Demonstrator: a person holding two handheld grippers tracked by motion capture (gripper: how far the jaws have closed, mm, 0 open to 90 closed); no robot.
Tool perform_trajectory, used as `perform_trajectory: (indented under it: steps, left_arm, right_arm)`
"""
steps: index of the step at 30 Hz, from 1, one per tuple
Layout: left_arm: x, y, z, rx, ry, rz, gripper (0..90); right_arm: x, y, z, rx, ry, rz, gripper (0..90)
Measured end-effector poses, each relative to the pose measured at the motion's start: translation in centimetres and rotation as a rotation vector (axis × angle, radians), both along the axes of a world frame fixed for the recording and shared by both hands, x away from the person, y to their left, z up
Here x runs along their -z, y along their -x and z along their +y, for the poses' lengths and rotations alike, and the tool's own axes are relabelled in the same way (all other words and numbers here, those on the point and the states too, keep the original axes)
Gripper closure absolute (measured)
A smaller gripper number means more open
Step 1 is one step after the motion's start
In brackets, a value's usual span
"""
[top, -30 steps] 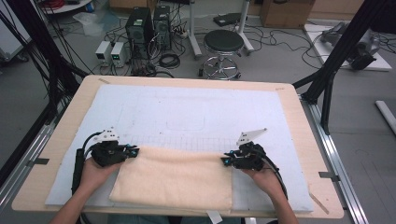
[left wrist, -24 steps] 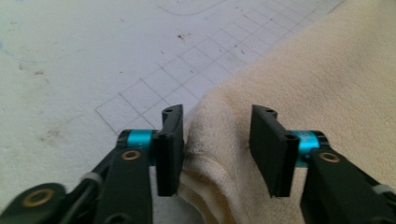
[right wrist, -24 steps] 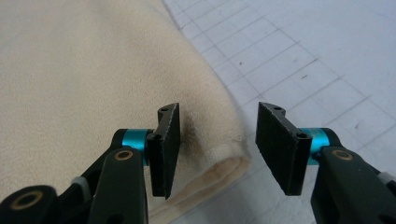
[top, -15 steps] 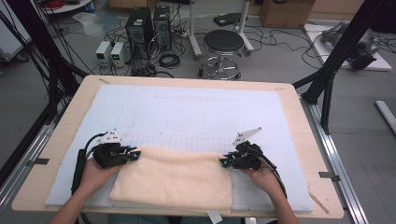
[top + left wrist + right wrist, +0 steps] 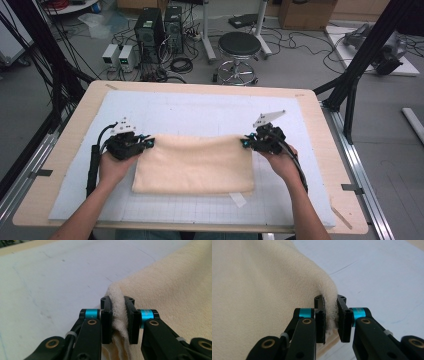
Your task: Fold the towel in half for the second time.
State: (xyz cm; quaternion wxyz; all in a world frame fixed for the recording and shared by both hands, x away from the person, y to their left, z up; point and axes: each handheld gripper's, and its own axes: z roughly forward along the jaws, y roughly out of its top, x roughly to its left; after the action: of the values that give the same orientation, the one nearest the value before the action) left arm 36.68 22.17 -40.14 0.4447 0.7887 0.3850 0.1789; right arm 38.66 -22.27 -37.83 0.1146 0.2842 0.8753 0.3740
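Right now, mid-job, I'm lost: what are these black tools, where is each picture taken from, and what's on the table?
There is no robot arm here. A person stands at the table's near side with a hand-held two-jaw claw in each hand. The high view looks down from above that side: the left claw is at the left, the right claw at the right. The other two pictures come from cameras riding on the claws, looking along their black jaws. On the table lies a pale blue mat, and on it a cream towel, folded. The left claw is shut on one far corner of the towel, and the right claw on the other corner of it. The right claw's jaws have just been closing, with cloth between them.
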Motion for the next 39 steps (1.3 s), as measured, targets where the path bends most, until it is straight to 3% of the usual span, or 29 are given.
perform_trajectory:
  steps: [5, 7, 13, 15, 17, 20, 23, 25, 27, 29, 33, 39]
  left_arm:
    - [0.1, -2.9, -0.2, -0.055, -0.011, 0.005, 78.2]
    - [0.3, -3.7, -0.1, -0.068, -0.009, 0.022, 78.3]
    - [0.8, -5.7, -0.6, -0.109, 0.002, 0.02, 78.3]
    - [1.2, -6.0, -0.6, -0.107, -0.015, 0.021, 77.1]
    - [1.5, -6.1, -0.4, -0.105, -0.035, 0.03, 68.8]
    - [1.2, -5.5, 0.4, -0.101, -0.023, 0.016, 56.6]
    - [0.7, -4.5, 0.7, -0.082, -0.025, -0.006, 53.6]
    - [0.5, -3.7, 0.9, -0.058, -0.01, -0.009, 52.2]
    - [0.5, -2.8, 1.1, -0.038, 0.003, -0.016, 52.2]
    - [0.6, -1.9, 1.4, -0.029, 0.039, -0.02, 52.1]
    - [0.9, -0.7, 1.6, -0.003, 0.038, -0.028, 48.8]
    - [1.5, 0.7, 1.5, 0.055, 0.01, 0.003, 46.6]
  right_arm:
    - [0.4, -3.0, 0.5, 0.037, 0.001, 0.01, 80.1]
    - [0.7, -3.5, 0.6, 0.048, -0.005, 0.014, 80.0]
    - [1.4, -5.1, 1.0, 0.097, 0.016, 0.016, 79.1]
    - [1.5, -5.7, 1.0, 0.117, 0.013, 0.007, 74.5]
    - [1.7, -6.0, 0.9, 0.141, -0.002, -0.024, 62.9]
    - [1.7, -5.8, 0.5, 0.151, -0.022, 0.003, 56.0]
    - [1.1, -5.0, 0.5, 0.14, -0.024, -0.013, 53.0]
    - [0.5, -4.1, 0.3, 0.119, -0.075, -0.018, 53.3]
    - [0.5, -3.4, 0.4, 0.096, -0.082, -0.027, 53.1]
    - [1.0, -2.5, 0.7, 0.068, -0.071, -0.024, 52.0]
    - [2.2, -1.5, 1.1, 0.053, -0.065, -0.007, 51.2]
    - [3.7, -1.0, 1.6, 0.035, -0.03, 0.042, 48.1]
